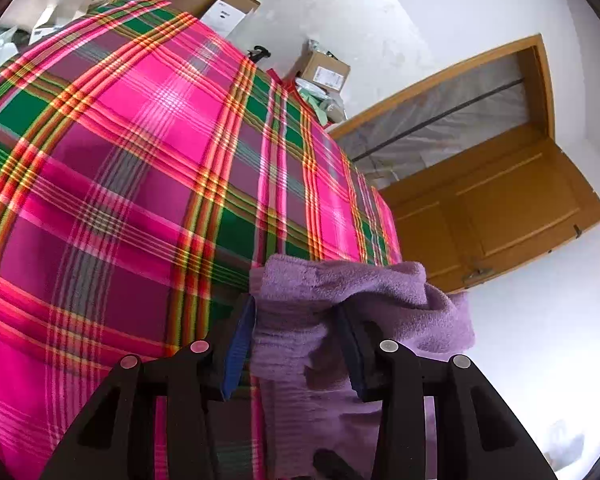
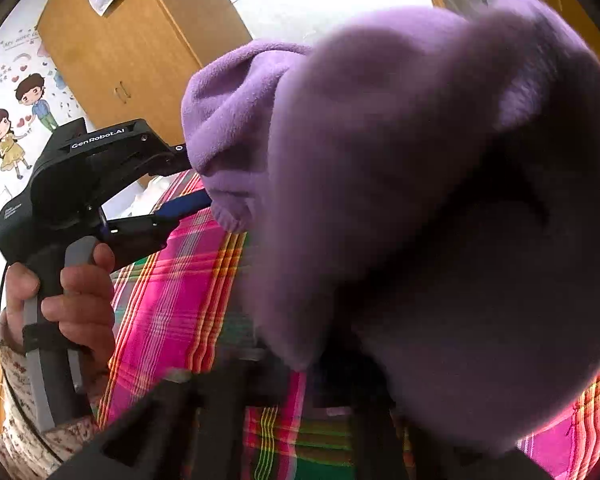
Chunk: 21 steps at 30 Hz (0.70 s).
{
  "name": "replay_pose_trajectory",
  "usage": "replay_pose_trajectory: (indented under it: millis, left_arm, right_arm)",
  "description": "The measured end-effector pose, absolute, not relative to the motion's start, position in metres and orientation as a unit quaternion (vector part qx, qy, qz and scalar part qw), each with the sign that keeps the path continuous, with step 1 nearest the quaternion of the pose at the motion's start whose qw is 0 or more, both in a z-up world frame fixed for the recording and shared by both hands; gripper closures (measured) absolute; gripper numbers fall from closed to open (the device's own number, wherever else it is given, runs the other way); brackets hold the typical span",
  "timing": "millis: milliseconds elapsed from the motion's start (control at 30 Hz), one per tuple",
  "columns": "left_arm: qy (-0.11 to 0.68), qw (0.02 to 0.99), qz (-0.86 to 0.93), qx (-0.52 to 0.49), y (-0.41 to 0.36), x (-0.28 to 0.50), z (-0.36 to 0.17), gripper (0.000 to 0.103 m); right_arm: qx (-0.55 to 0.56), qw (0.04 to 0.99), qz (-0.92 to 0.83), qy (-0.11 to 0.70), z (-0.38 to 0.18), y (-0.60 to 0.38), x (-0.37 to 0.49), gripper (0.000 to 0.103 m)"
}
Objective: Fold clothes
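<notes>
A purple fleece garment hangs bunched between both grippers above a pink and green plaid cloth. In the left wrist view my left gripper is shut on a thick fold of it, with fleece spilling over the right finger. The right wrist view shows that same gripper from the side, blue pads pinching the garment's edge. My right gripper sits under a blurred mass of fleece that hides its fingertips. Its finger bases stand close together, shut on the garment.
A person's hand in a floral sleeve holds the left gripper's handle. Cardboard boxes stand past the plaid cloth's far edge. A wooden door is to the right, and a wooden wardrobe and wall stickers are behind.
</notes>
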<state>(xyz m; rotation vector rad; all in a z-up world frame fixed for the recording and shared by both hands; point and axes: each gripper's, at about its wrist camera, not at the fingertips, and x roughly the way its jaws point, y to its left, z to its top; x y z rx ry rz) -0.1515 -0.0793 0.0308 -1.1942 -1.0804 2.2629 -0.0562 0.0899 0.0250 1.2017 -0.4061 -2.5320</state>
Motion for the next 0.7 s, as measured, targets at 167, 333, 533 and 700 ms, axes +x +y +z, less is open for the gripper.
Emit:
replay_pose_trajectory:
  millis: [167,333,533,700]
  left_arm:
    - [-0.384,0.173,0.808,-0.411,-0.09,-0.147,0.038,0.061]
    - [-0.379,0.165,0.82,-0.397,-0.103,-0.142,0.053,0.061]
    - [-0.375,0.145,0.839,-0.365,-0.142,-0.121,0.071,0.061]
    - [-0.359,0.099,0.852,-0.368,-0.175,-0.092,0.063,0.061]
  right_arm:
    - [0.401,0.242,-0.863,-0.19,0.04,0.086,-0.037,0.1]
    - [0.369,0.343,-0.832,-0.235,0.068,0.073,-0.019,0.1]
    - [0.363,0.452,-0.772,-0.262,0.074,0.045,-0.006,0.1]
    - [0.438,0.46,-0.731,-0.249,0.025,0.003,0.009,0.1]
